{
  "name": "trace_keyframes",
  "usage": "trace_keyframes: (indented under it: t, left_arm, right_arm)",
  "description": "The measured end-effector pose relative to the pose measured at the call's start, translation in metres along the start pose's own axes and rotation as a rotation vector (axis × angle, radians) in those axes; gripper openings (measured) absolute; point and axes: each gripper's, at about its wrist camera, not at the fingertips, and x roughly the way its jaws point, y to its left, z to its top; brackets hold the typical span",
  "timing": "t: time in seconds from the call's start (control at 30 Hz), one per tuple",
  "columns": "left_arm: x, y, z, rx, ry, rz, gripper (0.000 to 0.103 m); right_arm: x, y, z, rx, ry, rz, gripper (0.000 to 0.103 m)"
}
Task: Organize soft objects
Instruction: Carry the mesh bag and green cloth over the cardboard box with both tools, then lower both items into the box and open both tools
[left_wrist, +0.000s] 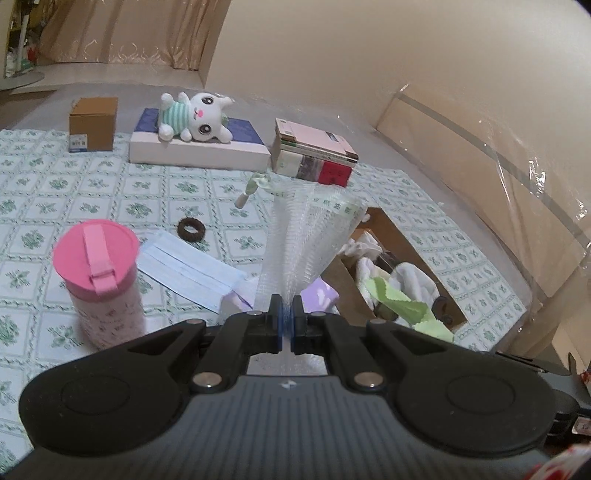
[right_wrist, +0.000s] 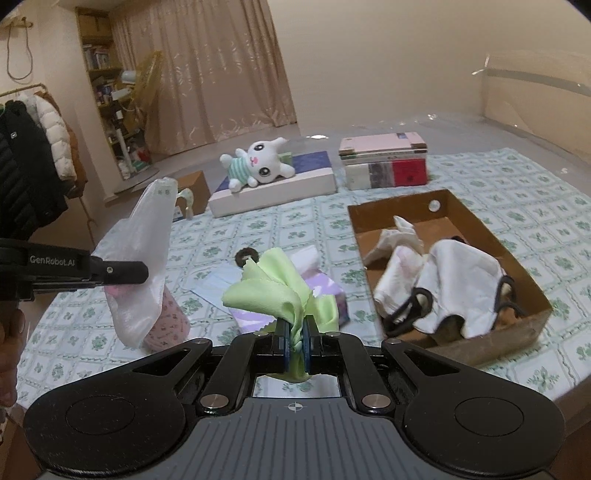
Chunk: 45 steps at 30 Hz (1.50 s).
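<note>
My left gripper is shut on a clear textured plastic bag that fans upward from its jaws; the same bag hangs at the left of the right wrist view. A crumpled light green cloth is pinched in my right gripper, which is shut on it. That green cloth shows over the brown cardboard box in the left wrist view. The box holds white cloths and black bands. A white plush bunny lies on a flat white box.
A pink-lidded cup, a blue face mask, a dark hair tie and a purple tissue pack lie on the green-patterned cloth. A stack of books and a small carton stand at the back. Coats hang at left.
</note>
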Motion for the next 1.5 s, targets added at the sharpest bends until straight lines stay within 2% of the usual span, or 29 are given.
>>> trace_keyframes:
  t: [0.4,0.67,1.07,1.2,1.5]
  left_arm:
    - [0.042,-0.044,-0.014,-0.006,0.086,-0.083,0.002]
    - [0.087,-0.086,-0.011,0.004,0.139,-0.141,0.002]
    - [0.166,-0.133,0.004,-0.034,0.180,-0.193,0.002]
    - [0.193,-0.136,0.008,-0.059,0.200,-0.181,0.002]
    - [0.240,-0.140,-0.003,0.011,0.257,-0.122,0.003]
  right_arm:
    - [-0.017,-0.055,-0.005,0.075,-0.014,-0.104,0.007]
    - [-0.017,-0.094,0.005,0.051,-0.008,-0.171,0.007]
    - [0.031,-0.152,0.035,-0.088,0.082,-0.195,0.007]
    - [0.051,-0.164,0.036,-0.122,0.130,-0.195,0.007]
    - [0.101,-0.175,0.032,-0.224,0.241,-0.177,0.007]
